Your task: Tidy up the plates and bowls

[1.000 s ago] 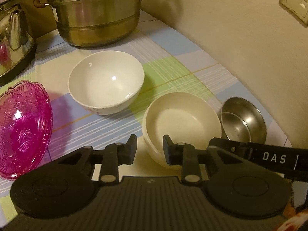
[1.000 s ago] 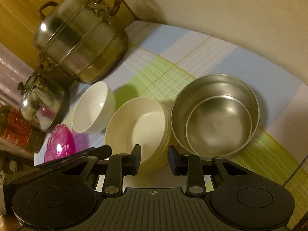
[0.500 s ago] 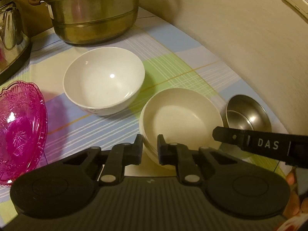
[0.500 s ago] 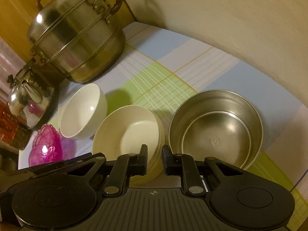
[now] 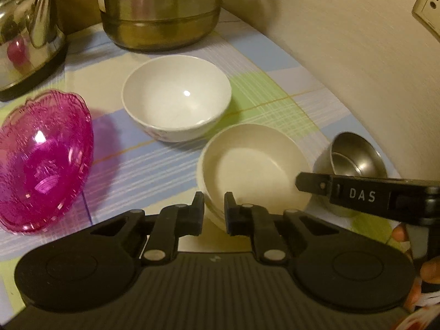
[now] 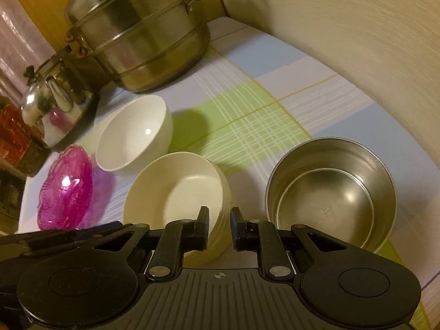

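A stack of cream bowls [image 5: 255, 170] stands on the checked tablecloth, also in the right wrist view [image 6: 178, 195]. My left gripper [image 5: 214, 211] is closed onto its near rim, one finger inside and one outside. My right gripper [image 6: 219, 227] is closed onto the stack's right rim the same way. A white bowl [image 5: 177, 100] sits behind the stack, also in the right wrist view [image 6: 134, 134]. A pink glass bowl [image 5: 44, 162] lies tilted at the left. Nested steel bowls [image 6: 330, 192] stand at the right.
A large steel steamer pot [image 5: 162, 8] and a kettle [image 5: 27, 30] stand at the back. The wall [image 5: 343, 41] runs close along the right side. My right gripper's body [image 5: 365, 195] crosses in front of the steel bowls [image 5: 354, 159] in the left wrist view.
Both grippers have narrowed from a wider gap and moved in onto the rim of the cream stack. The left view has swung left, and the pink bowl looks nearer.
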